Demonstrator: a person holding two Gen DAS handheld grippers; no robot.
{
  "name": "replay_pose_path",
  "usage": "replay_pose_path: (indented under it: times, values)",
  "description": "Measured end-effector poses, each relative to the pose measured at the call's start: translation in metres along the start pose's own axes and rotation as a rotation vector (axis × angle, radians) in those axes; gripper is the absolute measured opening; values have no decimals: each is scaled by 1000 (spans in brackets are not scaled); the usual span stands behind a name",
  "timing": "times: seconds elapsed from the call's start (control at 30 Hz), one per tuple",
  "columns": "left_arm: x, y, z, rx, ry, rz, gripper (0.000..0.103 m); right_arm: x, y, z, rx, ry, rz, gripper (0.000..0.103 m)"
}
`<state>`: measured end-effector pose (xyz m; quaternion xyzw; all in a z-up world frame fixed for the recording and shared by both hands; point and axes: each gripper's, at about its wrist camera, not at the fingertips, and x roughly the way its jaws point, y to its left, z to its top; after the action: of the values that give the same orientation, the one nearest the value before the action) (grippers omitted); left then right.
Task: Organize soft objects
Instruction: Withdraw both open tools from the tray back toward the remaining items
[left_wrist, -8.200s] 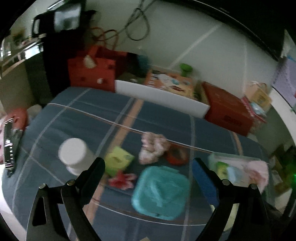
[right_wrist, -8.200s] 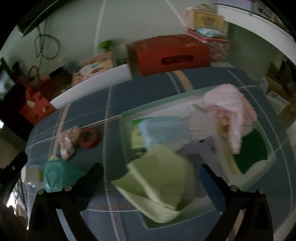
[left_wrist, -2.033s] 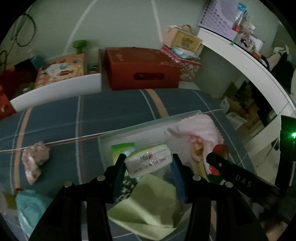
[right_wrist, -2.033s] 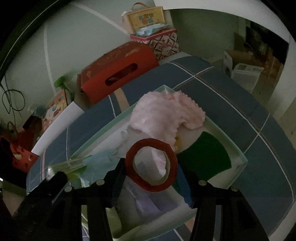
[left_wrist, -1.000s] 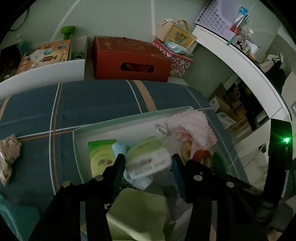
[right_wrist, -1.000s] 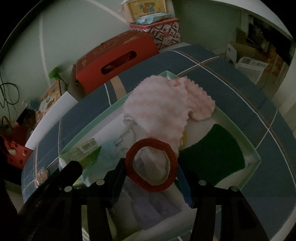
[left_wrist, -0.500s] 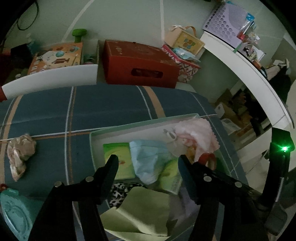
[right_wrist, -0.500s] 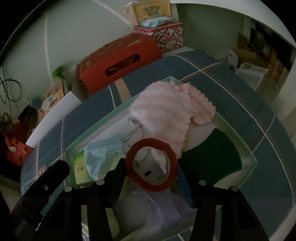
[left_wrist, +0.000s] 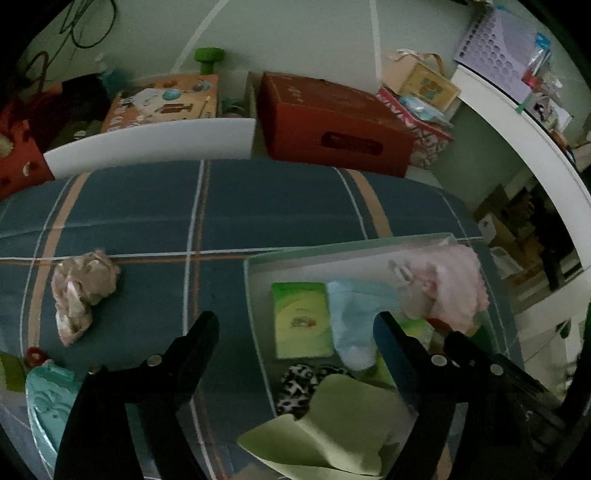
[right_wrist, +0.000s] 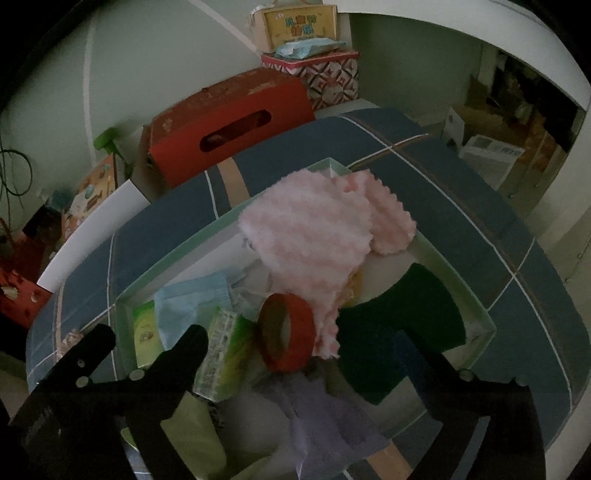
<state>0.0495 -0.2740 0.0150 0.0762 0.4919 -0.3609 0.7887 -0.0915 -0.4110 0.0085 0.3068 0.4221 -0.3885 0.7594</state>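
Red tape ring (right_wrist: 286, 332) now loose in bin (right_wrist: 476, 310), between right gripper's (right_wrist: 299, 339) spread jaws

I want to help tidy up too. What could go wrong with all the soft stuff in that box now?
The box looks very full: the yellow-green cloth droops over its near edge and might slide out. The red tape ring stands tilted on the pile and could roll. The open right gripper hovers close and might bump it. The beige plush lies outside on the bedcover.
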Motion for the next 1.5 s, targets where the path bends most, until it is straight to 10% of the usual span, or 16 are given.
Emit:
replay_pose_path:
  times: [0.93,1.5]
  values:
    - [-25,7,5,23,-41,30,91,-13,23,-2,-70,-14,-15,103]
    - [-115,83,9,-45,-176,220,91,-33,99,-23,-251,-26,75,103]
